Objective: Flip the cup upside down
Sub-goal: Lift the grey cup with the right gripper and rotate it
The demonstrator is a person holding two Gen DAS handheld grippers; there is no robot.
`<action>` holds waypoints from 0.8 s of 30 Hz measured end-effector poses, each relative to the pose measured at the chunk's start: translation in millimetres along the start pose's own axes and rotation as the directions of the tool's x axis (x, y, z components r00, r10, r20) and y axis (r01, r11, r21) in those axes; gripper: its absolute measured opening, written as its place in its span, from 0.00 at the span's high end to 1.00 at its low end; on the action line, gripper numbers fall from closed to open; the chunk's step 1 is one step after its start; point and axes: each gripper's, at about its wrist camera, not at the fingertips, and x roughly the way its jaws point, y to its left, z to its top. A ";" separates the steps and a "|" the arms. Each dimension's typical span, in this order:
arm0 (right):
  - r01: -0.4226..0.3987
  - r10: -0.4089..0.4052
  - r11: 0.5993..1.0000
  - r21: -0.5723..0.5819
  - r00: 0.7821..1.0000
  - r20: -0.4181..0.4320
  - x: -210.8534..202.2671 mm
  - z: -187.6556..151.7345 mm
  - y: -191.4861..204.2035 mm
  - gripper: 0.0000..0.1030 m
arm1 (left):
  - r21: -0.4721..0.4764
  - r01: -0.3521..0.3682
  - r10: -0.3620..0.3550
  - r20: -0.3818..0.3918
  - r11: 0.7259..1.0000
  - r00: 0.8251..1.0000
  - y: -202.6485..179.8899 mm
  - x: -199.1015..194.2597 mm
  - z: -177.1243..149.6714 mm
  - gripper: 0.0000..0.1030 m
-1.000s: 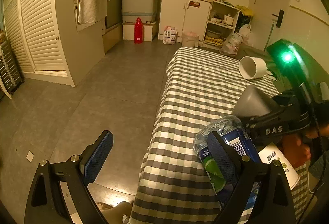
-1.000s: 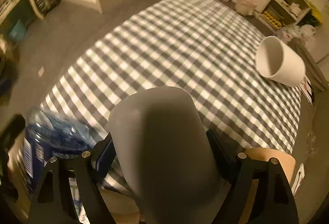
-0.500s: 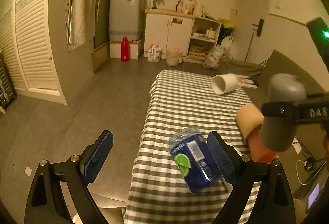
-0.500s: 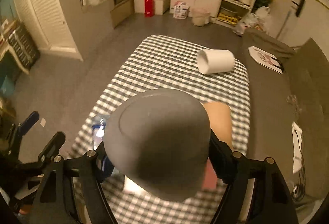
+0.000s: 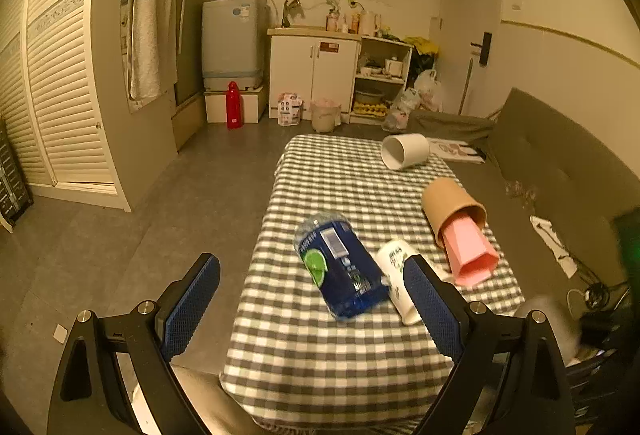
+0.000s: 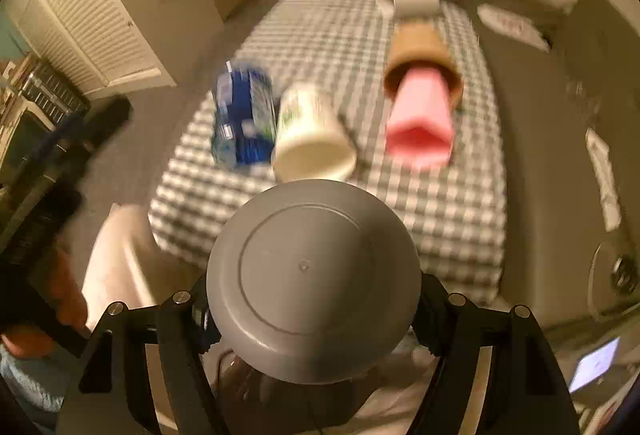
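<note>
The right gripper [image 6: 314,319] is clamped on the grey cup [image 6: 314,279], held in the air off the near end of the checked table [image 6: 448,203]; the cup's flat base faces the right wrist camera, so its long axis runs along the fingers and its mouth points back toward the gripper body, hidden from view. The left gripper [image 5: 312,299] hangs with its blue pads [image 5: 190,305] spread wide and nothing between them, also off the near end of the table. On the table a blue bottle [image 5: 340,267] lies on its side; a white cup [image 5: 398,281] lies touching it; beyond these a brown cup [image 5: 450,205] lies with a pink cup [image 5: 470,251] nested in its mouth; at the table's far end lies a white mug [image 5: 404,151].
</note>
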 end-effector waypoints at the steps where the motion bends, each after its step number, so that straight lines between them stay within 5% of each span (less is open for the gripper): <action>1: -0.010 0.010 1.000 0.013 1.000 -0.019 8.9 -2.2 -3.0 0.30 | 0.003 -0.004 0.004 -0.005 1.000 1.000 -1.9 0.5 -2.1 0.07; 24: -0.017 0.026 0.987 0.160 0.998 -0.056 77.2 42.5 -55.6 0.27 | 0.070 -0.036 0.046 -0.150 0.997 0.988 -13.2 56.1 -24.2 0.07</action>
